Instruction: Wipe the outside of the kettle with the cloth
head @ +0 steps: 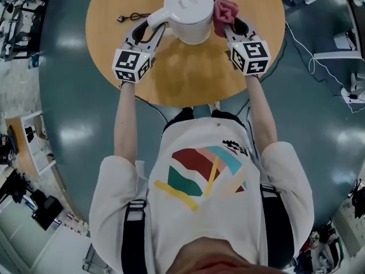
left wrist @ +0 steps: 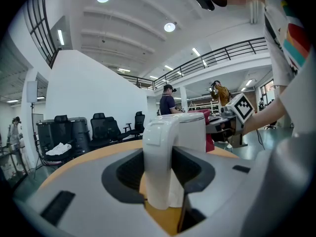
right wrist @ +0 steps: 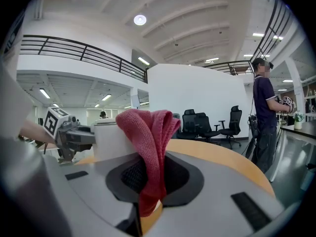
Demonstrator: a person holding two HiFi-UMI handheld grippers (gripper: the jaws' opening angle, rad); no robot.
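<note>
A white kettle stands upright on the round wooden table. Its handle sticks out toward me, and my left gripper is shut on it, one jaw pressed to each side. A folded red cloth hangs from my right gripper, which is shut on it. In the head view the cloth lies against the kettle's right side. The right gripper view shows the cloth bunched upright between the jaws with the kettle's body just left of it.
A black power cord lies on the table left of the kettle. Office chairs and a standing person are beyond the table's far edge. White cables trail over the floor at the right.
</note>
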